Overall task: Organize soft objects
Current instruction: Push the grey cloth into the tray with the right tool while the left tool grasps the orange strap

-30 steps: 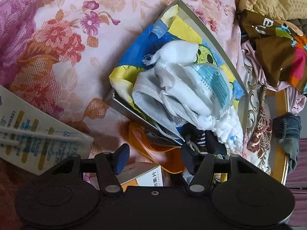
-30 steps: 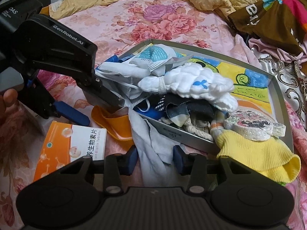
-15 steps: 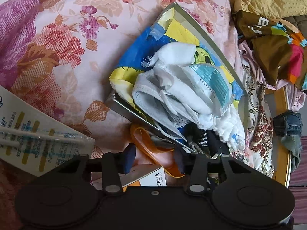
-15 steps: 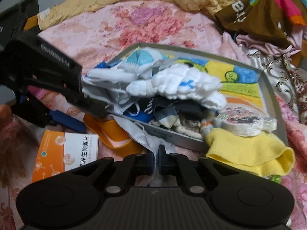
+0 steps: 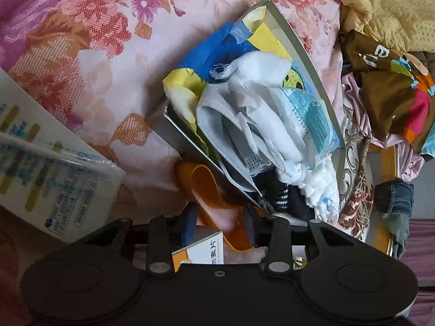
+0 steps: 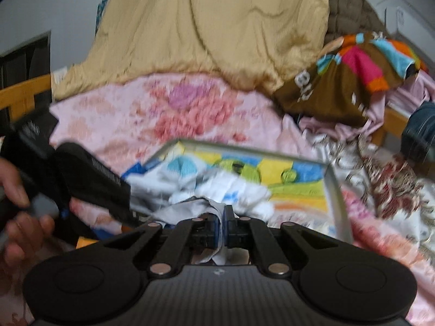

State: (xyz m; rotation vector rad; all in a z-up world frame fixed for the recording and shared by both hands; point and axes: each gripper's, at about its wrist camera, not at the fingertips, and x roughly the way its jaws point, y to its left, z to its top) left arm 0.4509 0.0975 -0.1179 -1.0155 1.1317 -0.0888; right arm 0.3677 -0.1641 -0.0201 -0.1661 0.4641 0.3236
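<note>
A metal tray with a cartoon picture lies on the floral bedspread, piled with white masks, a fluffy white cloth and dark fabric. My left gripper is partly open around an orange strap just outside the tray's near edge. My right gripper is shut on a grey cloth and holds it up in front of the tray. The right wrist view is blurred.
An orange and white medicine box lies under the left gripper. A white packet lies at left. A yellow quilt and a brown patterned garment lie behind the tray. The left gripper's body is left of the tray.
My right gripper closed on the grey cloth and lifted it, tilting the view upward. My left gripper narrowed and moved forward around the orange strap.
</note>
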